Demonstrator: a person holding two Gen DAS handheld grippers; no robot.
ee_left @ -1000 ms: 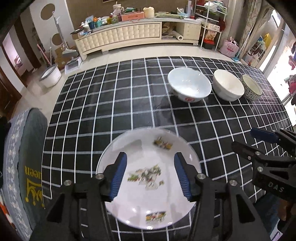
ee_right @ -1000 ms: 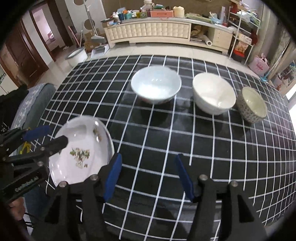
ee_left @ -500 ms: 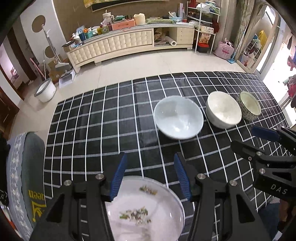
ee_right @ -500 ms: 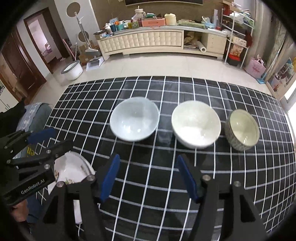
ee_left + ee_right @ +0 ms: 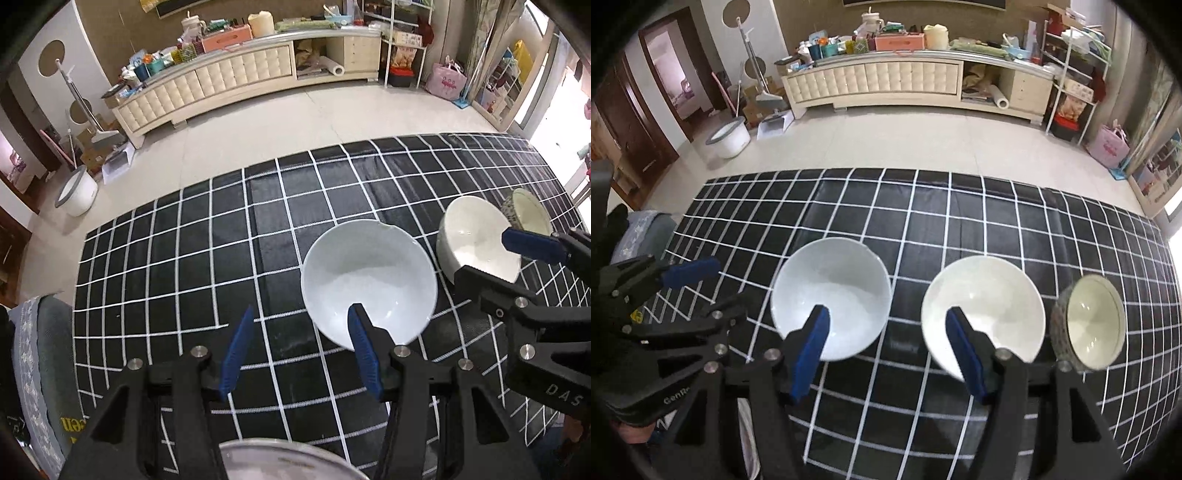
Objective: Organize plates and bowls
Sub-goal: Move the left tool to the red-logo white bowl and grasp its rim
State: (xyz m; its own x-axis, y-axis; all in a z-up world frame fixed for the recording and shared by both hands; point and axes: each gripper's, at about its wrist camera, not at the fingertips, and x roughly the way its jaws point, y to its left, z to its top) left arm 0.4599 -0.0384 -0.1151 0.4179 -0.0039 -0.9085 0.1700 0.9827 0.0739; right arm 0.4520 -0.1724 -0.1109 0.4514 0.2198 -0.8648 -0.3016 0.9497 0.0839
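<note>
Black cloth with a white grid covers the tabletop (image 5: 960, 221), and three bowls stand on it in a row. At one end is the wide white bowl (image 5: 831, 295), next to it the cream bowl (image 5: 982, 314), and at the other end the small patterned bowl (image 5: 1089, 321), which sits just beside the cream one. The white and cream bowls stand apart with a strip of cloth between them.

Both grippers hang above the near edge of the tabletop, tilted steeply down. The left gripper (image 5: 299, 350) is open with nothing between its blue pads; in the left wrist view its right pad lies over the near rim of the white bowl, though I cannot tell whether it touches. Bare cloth shows between the pads. The right gripper (image 5: 890, 350) is open too and holds nothing; in the right wrist view its pads frame the gap between the white bowl and the cream bowl.

A plate (image 5: 284, 461) lies at the near edge, under the left gripper's body, with only its far rim showing. Beyond the tabletop are pale floor tiles and a long cream cabinet (image 5: 886, 81) crowded with clutter.
</note>
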